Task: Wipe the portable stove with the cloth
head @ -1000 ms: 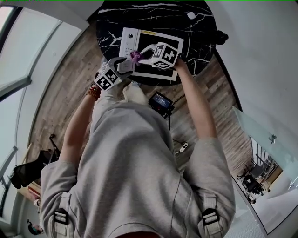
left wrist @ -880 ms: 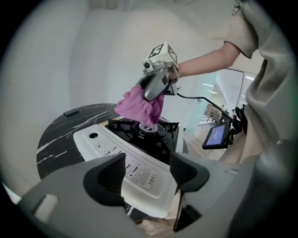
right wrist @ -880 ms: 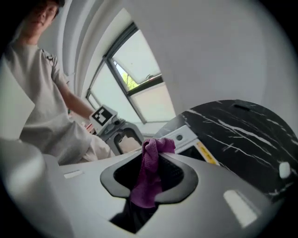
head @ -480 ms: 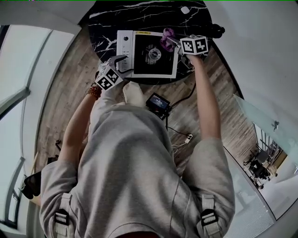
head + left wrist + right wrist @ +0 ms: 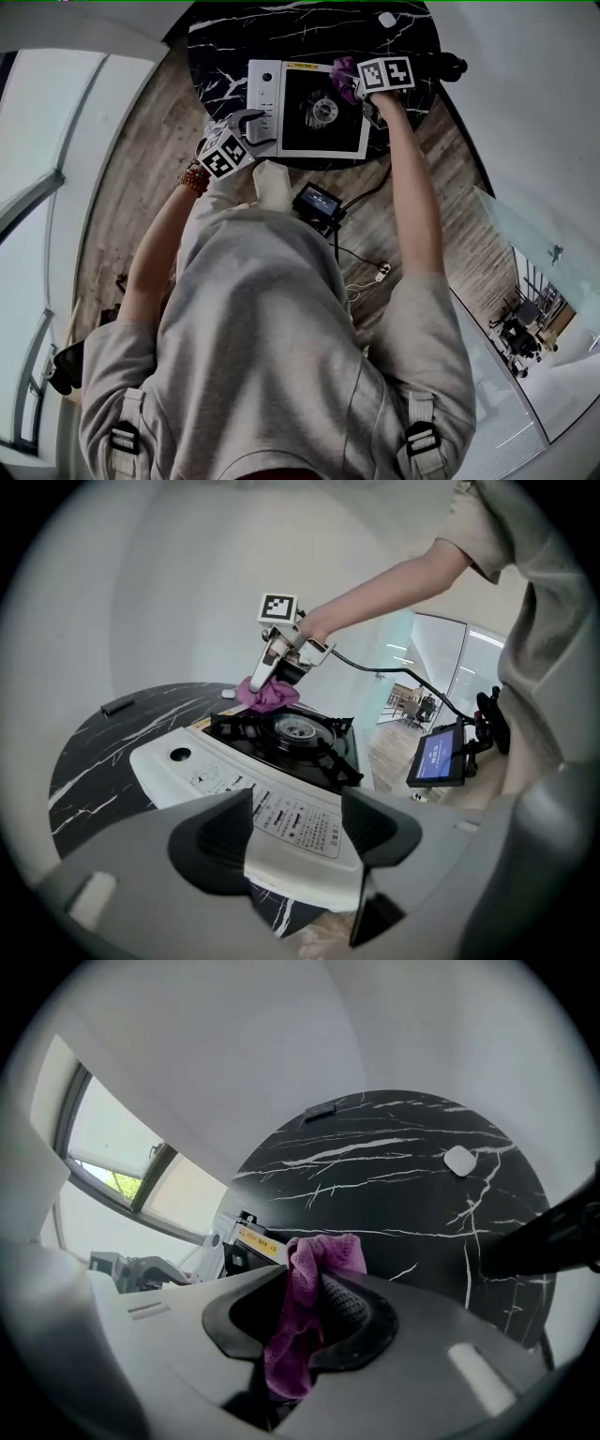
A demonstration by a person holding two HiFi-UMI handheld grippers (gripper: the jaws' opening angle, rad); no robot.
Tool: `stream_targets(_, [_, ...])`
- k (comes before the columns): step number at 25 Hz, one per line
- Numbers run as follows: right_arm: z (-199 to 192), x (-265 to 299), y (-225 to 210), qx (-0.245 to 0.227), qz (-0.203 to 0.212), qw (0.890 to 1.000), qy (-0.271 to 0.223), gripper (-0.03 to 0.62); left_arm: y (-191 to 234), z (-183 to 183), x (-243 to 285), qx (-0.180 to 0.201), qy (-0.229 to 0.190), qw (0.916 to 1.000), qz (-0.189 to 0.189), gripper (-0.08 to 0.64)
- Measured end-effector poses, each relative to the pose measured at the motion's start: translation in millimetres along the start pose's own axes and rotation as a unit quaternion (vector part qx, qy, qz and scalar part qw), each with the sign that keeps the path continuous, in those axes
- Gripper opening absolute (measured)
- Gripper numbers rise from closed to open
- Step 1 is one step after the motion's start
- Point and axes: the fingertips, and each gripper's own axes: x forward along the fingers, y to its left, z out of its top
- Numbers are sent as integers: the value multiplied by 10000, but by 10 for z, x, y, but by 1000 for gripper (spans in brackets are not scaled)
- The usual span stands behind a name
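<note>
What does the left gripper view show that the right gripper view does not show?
Only left gripper view: the burner, a lit screen, the left gripper with jaws apart at the edge of the stove. Only right gripper view: a window, a small white object. Both: the right gripper clamping the cloth, the stove, the marble table.

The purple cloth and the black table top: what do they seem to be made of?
The cloth: soft knitted or microfibre fabric, judging by its fuzzy texture and limp folds. The table top: smooth black stone with white veins, likely marble or an imitation.
</note>
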Motion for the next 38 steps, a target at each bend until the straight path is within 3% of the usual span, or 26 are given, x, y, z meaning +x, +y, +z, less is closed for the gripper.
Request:
stream_targets(3, [4, 20, 11, 197, 204, 9996, 97, 95, 8, 2, 1, -83, -98, 9999, 15, 279])
stream_targets(15, [56, 166, 230, 34, 496, 9978, 446, 94, 34, -17, 13, -209, -153, 9996, -120, 276])
stream_targets(38, [240, 493, 926, -183, 1197, 9916, 463, 92, 50, 61, -8, -218, -244, 9994, -150, 272])
